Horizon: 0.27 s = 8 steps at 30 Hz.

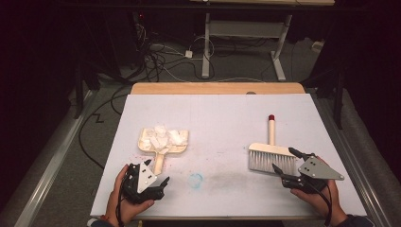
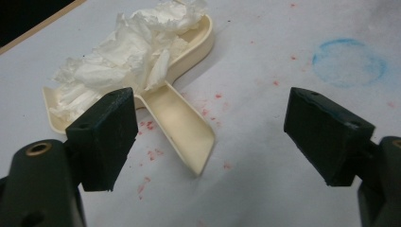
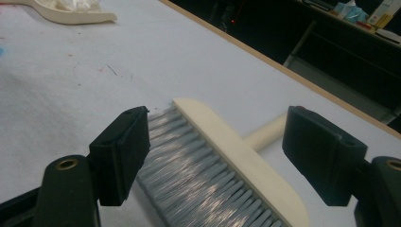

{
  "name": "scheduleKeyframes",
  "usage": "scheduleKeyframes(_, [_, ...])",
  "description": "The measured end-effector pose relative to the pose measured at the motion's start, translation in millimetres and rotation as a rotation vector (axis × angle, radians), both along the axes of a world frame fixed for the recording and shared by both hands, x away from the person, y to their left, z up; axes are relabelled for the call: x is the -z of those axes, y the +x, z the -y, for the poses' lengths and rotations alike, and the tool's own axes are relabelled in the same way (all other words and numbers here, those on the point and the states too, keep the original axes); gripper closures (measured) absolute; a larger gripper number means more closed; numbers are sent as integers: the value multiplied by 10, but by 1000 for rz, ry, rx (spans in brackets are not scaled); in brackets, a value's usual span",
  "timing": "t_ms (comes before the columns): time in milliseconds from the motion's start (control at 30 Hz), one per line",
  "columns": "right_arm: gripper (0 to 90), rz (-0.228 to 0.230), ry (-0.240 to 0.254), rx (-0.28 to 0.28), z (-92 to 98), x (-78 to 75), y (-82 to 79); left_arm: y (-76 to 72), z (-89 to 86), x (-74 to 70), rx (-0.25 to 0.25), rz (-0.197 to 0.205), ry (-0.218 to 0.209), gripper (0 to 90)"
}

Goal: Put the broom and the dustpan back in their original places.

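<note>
— So, what's on the table (image 1: 217,118)?
— A dustpan (image 1: 162,142) full of crumpled paper (image 1: 161,135) near the left gripper (image 1: 158,182), a brush (image 1: 272,156) by the right gripper (image 1: 286,163). Both grippers gape wide, empty.
— And the surface?
— White sheet, red specks, a blue ring stain (image 1: 196,179); cables (image 1: 165,61) on the dark floor beyond.

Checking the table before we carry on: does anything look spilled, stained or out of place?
Yes. The white table cover carries red specks around the dustpan handle and a smudged blue ring beside them. The crumpled tissue sits inside the dustpan, nothing spilled.
</note>
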State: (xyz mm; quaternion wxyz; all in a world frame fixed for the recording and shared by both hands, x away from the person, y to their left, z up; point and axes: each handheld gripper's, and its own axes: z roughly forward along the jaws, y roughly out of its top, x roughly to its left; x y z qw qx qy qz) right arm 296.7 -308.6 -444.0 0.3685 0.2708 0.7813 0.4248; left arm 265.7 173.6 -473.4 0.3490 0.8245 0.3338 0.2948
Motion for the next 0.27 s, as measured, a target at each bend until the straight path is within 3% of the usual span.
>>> scheduleKeyframes(267, [246, 10, -3, 8, 28, -13, -4, 22, 41, 10, 19, -8, 16, 177])
